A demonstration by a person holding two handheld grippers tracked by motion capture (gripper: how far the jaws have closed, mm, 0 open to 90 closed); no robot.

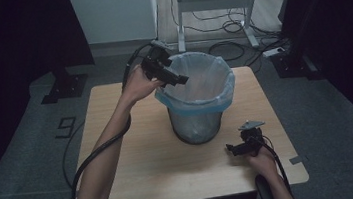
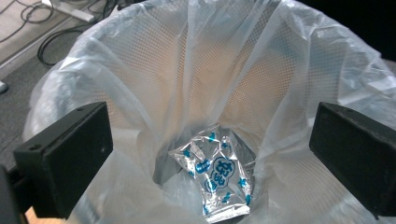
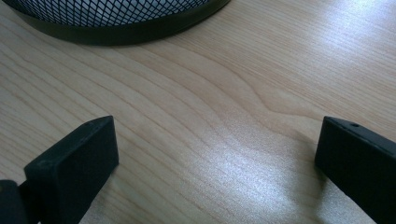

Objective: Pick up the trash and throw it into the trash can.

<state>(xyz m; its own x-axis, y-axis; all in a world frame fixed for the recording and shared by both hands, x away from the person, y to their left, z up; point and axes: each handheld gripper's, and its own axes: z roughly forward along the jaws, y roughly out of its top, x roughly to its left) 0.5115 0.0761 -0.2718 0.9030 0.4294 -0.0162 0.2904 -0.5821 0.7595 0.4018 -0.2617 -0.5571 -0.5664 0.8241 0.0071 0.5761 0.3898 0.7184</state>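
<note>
The left gripper (image 1: 178,79), jaws spread wide and empty, hangs over the lined mesh bin's (image 1: 197,97) ten-o'clock rim, with the silver snack packet (image 2: 215,173) lying straight below on the bin's bottom.

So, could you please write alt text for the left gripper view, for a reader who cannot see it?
A silver snack packet with blue print lies at the bottom of a mesh bin lined with a clear plastic bag. The left hand-held gripper is above the bin, its two black jaws wide open with nothing between them.
</note>
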